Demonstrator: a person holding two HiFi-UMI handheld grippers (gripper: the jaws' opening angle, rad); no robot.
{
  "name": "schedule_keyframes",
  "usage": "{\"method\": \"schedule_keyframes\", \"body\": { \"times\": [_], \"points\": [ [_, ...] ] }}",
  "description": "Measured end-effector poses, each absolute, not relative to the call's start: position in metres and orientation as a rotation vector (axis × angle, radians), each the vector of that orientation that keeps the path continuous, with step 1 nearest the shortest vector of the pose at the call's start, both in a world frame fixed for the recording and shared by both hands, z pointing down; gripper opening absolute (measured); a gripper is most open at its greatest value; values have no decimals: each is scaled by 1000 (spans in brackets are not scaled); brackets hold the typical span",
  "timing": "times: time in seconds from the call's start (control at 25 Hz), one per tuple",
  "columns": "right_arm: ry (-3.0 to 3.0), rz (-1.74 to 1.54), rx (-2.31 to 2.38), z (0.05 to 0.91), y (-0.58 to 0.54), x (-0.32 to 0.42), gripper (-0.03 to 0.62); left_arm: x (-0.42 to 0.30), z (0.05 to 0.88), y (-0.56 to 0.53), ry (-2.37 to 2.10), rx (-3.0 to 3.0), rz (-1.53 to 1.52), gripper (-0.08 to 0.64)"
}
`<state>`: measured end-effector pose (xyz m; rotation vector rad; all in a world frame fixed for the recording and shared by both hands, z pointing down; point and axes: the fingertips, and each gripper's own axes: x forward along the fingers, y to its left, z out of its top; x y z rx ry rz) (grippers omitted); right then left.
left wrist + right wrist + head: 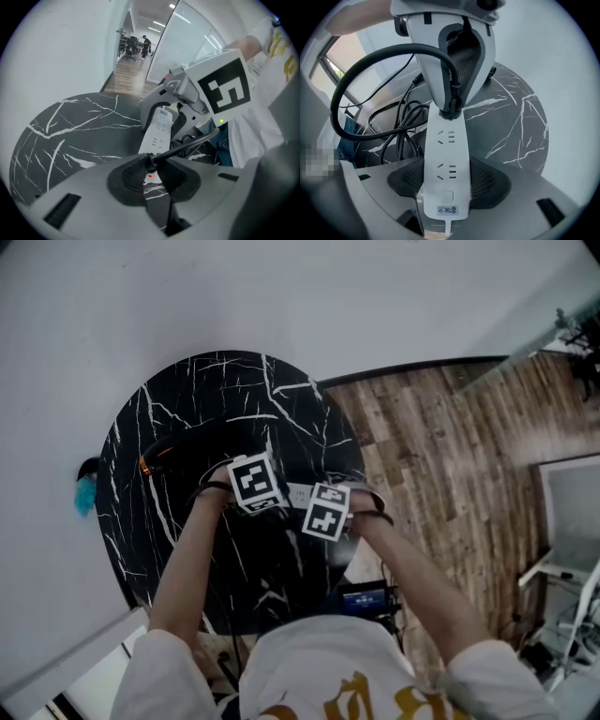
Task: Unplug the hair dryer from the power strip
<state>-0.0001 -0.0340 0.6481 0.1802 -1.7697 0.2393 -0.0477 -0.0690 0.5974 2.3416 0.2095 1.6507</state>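
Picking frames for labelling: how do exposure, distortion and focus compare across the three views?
Head view: dim, vignetted, black table underexposed. Left gripper view: fisheye bend, corridor bright, plug soft. Right gripper view: power strip sharp, mosaic patch at left edge.

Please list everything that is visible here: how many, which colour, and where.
table: one, black with white veins, under both grippers.
power strip: one, white, on the table.
plug: one, black, at the strip's far end.
cable: one, black, arching from the plug.
loose cables: several, black, beside the strip.
hair dryer (likely): one, black with orange ring, left on the table.
blue thing: one, left of the table, unclear what.
floor: one, brown wood, right of the table.
left gripper: one, grey, fingers closed on the plug.
right gripper: one, grey, fingers closed on the power strip.
arms: two, bare, reaching from below in the head view.
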Motion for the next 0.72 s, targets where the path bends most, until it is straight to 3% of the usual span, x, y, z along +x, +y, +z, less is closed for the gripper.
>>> {"method": "schedule_keyframes", "body": {
  "times": [0.24, 0.48, 0.72],
  "points": [
    [-1747, 261, 206, 649, -37, 0, 268, -49, 602, -57, 83, 2445, 1820, 49],
    [-1724, 252, 188, 650, -35, -1, 268, -47, 599, -64, 188, 2372, 1668, 54],
    [-1730, 256, 190, 651, -36, -1, 269, -53, 602, -57, 44, 2433, 1809, 51]
  ]
}}
